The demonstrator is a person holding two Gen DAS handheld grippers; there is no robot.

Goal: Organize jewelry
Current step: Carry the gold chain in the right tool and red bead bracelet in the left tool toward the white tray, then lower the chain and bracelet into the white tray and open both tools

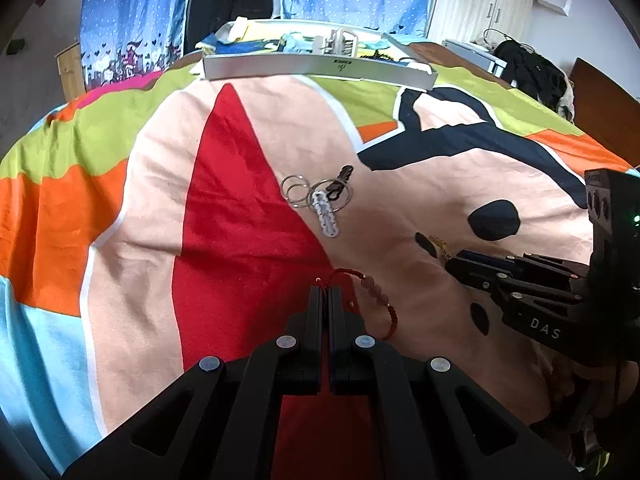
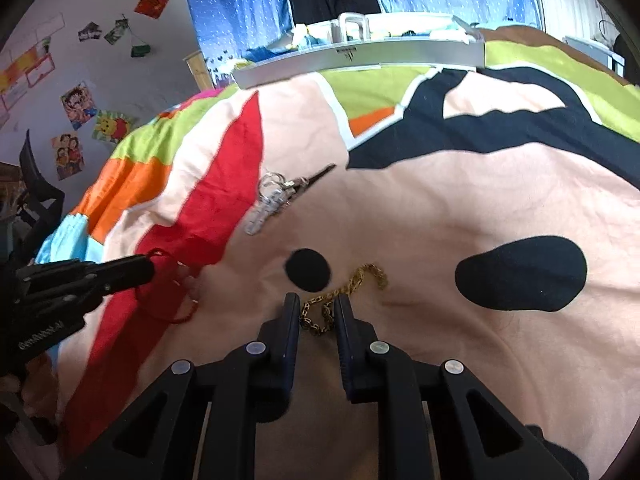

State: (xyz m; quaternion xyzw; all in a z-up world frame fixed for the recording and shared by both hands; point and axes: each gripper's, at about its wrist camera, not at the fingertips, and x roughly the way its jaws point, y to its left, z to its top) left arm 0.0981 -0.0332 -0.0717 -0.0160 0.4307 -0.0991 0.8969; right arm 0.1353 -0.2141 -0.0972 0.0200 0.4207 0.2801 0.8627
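Left gripper point(image 1: 329, 289) pinching red bracelet point(image 1: 374, 285), cord end hidden between fingers. Right gripper point(image 2: 318, 300) spread around gold chain point(image 2: 347, 289), near end partly cut off.

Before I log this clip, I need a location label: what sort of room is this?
Most likely a bedroom. The jewelry lies on a colourful cartoon-print bedspread, blue star-dotted curtains hang behind it, cartoon pictures are stuck on the wall, and white wardrobe doors stand in the corner.
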